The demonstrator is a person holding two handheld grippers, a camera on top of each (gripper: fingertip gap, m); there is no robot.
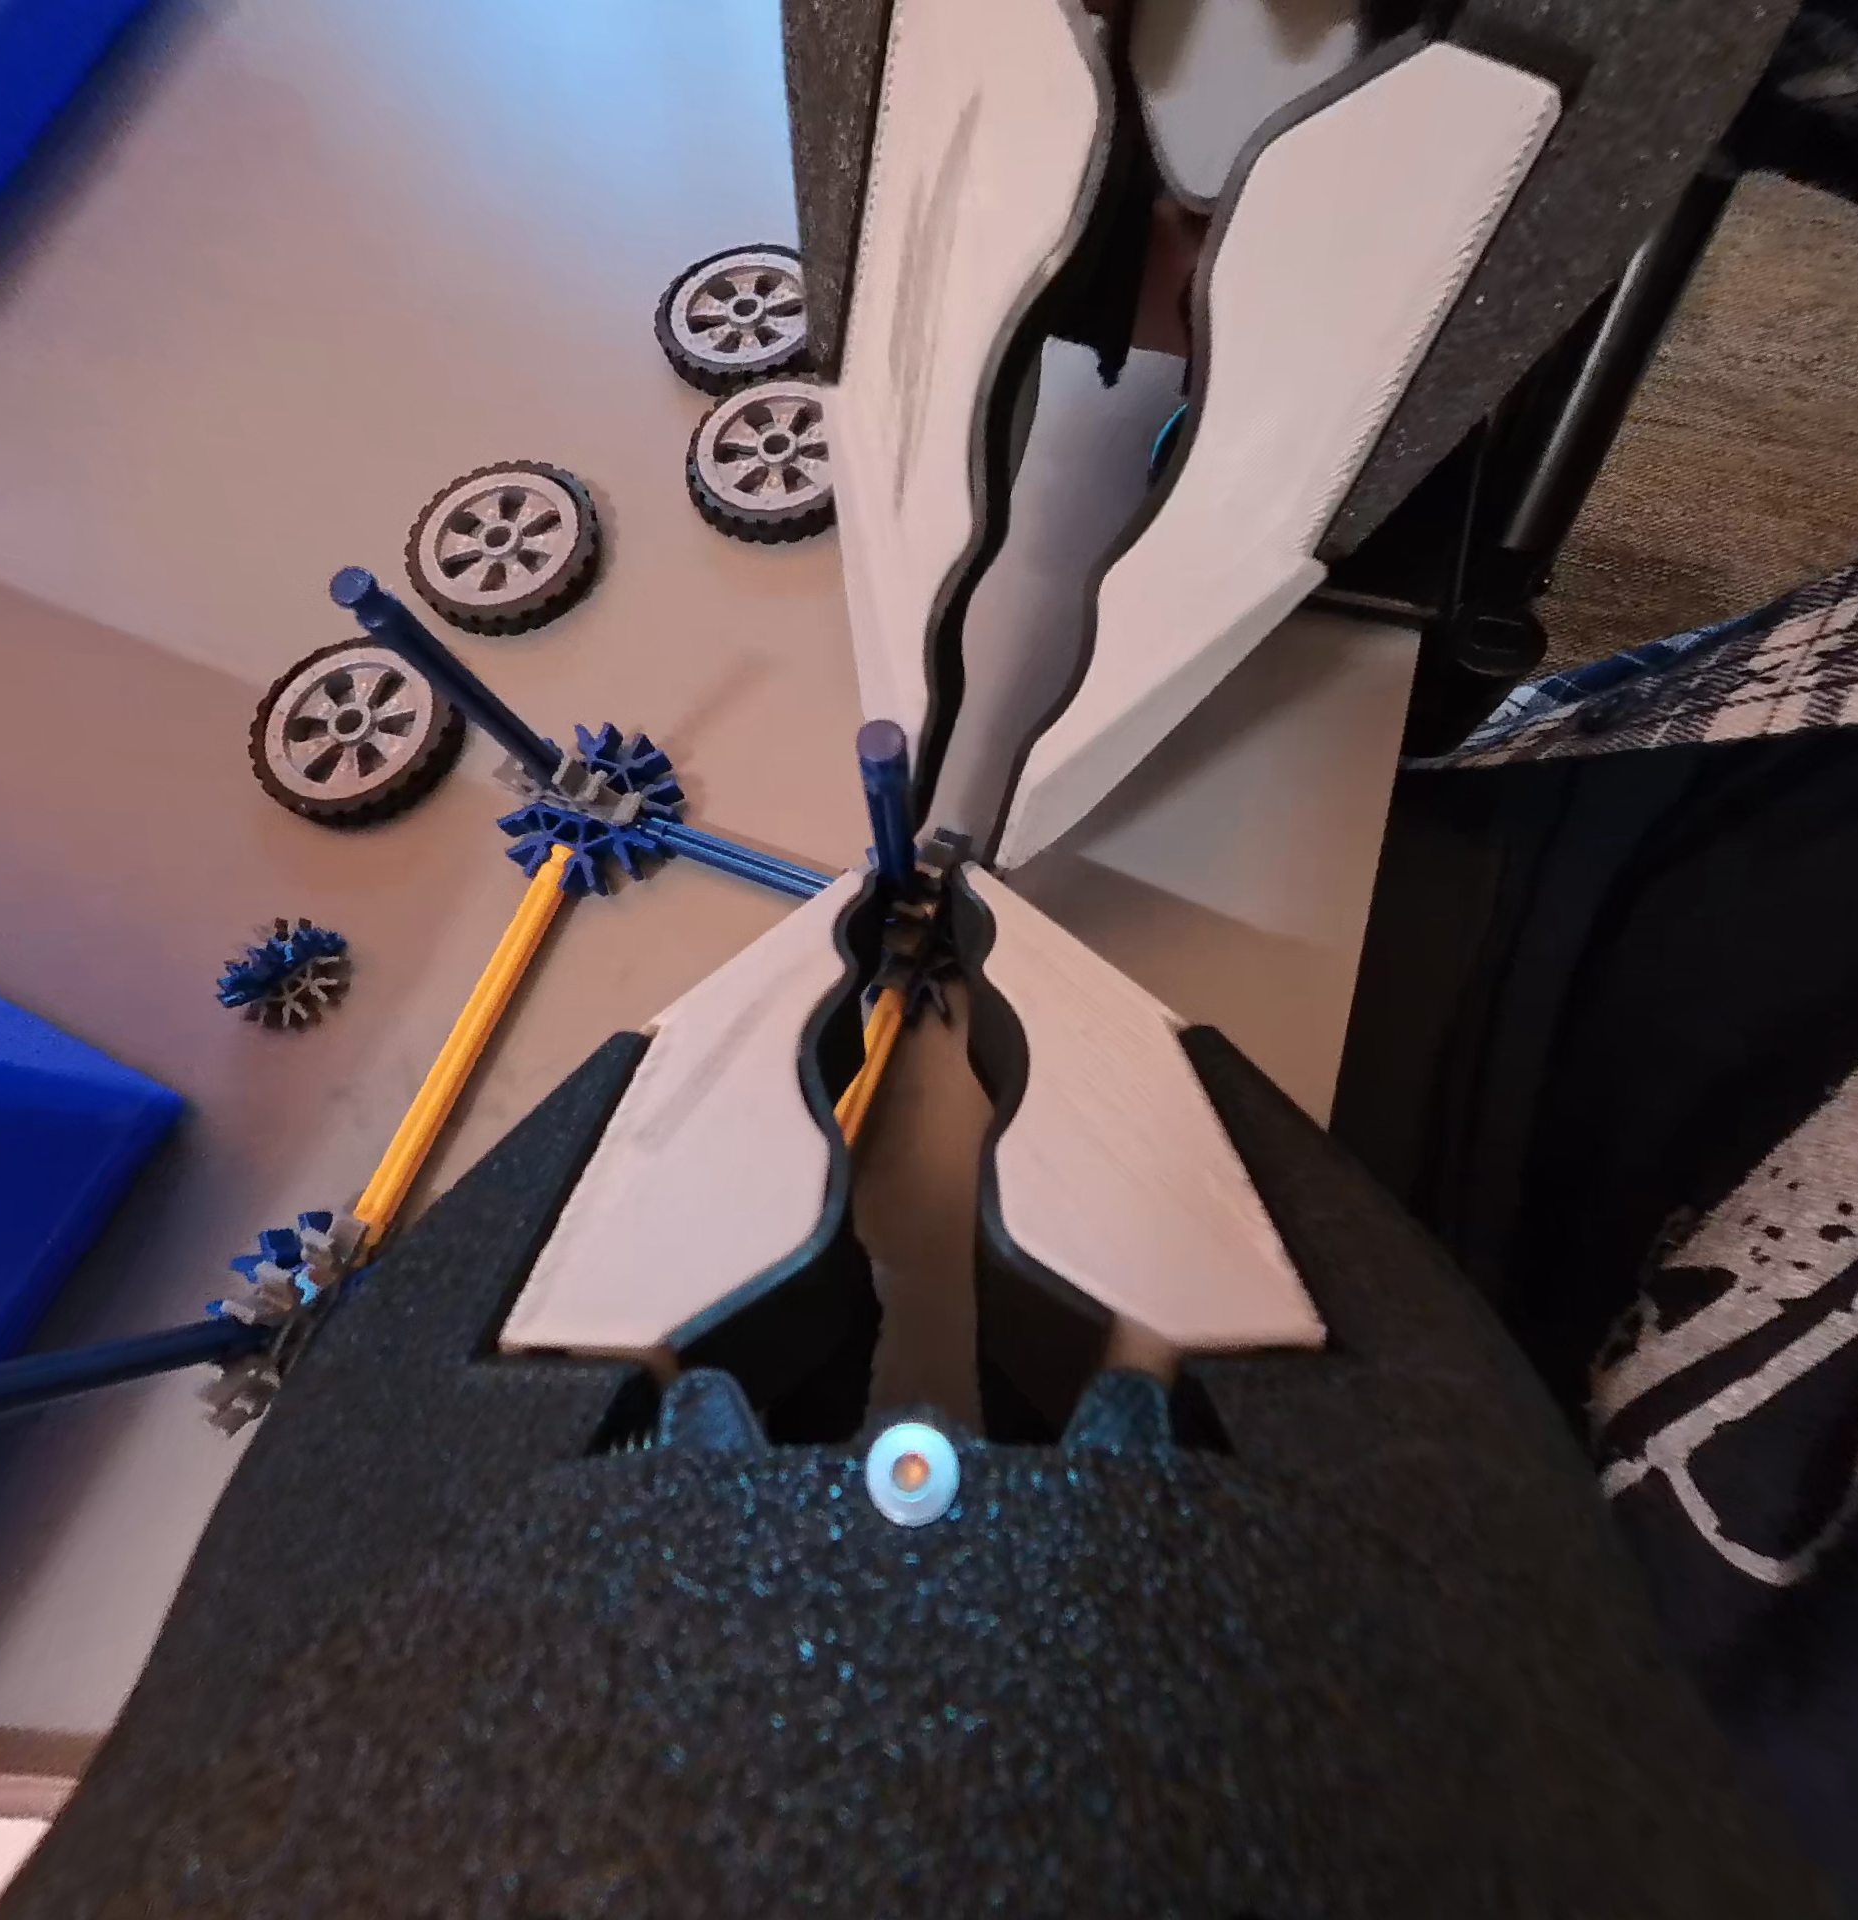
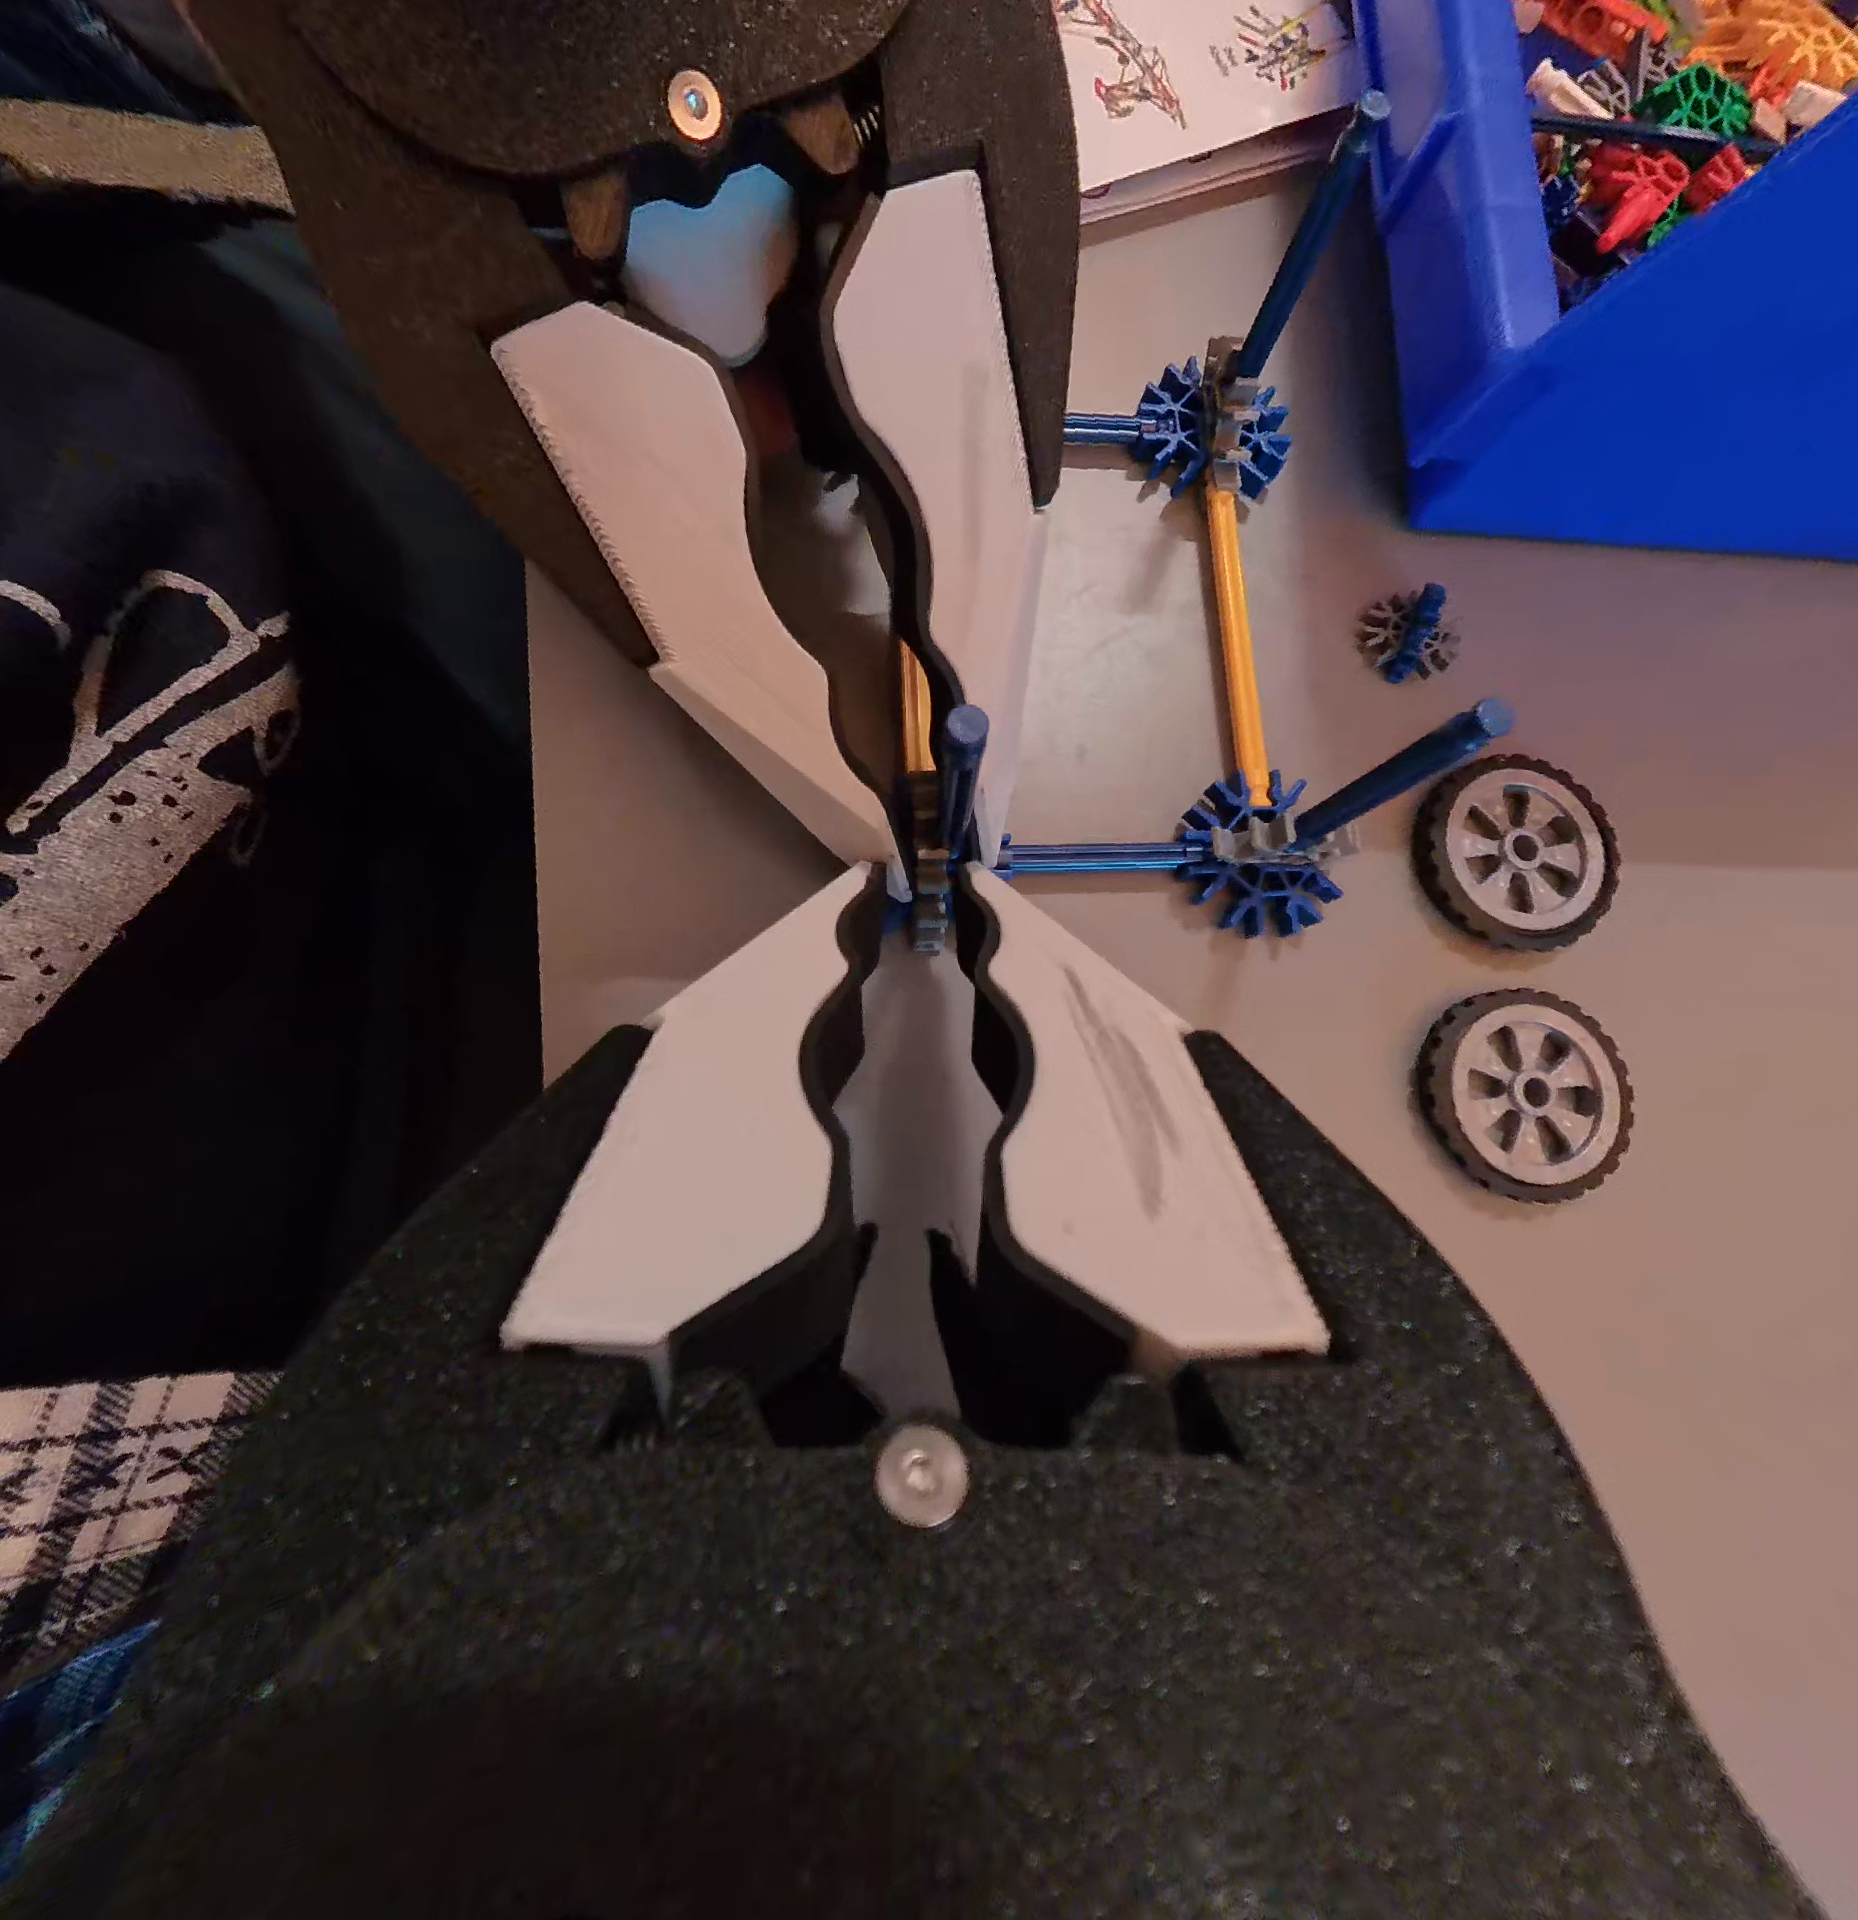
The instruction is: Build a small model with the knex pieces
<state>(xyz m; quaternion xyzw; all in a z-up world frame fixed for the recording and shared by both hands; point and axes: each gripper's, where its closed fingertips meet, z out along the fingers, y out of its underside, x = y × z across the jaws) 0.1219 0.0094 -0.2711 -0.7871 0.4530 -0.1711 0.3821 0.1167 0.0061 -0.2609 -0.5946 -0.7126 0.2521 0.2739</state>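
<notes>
Left hand-held gripper [image 1: 909, 904] and right hand-held gripper [image 2: 920, 894] meet tip to tip, both clenched on one corner connector [image 2: 927, 902] of the rod frame [image 2: 1234, 644] lying on the counter [image 2: 1735, 1351]; a dark blue rod [image 1: 885, 800] stands up from it. Left wrist view alone shows four wheels [image 1: 502, 545]. Right wrist view shows only two wheels, plus a blue bin [image 2: 1673, 416] full of coloured parts and a printed sheet [image 2: 1164, 62]. Loose connector [image 2: 1408, 634] lies beside the frame.

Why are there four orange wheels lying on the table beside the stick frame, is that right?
Not quite. The four wheels are grey with black tyres, not orange; the left wrist view shows all four. They do lie flat on the table beside the stick frame. Only two of the frame's sticks are orange.
</notes>
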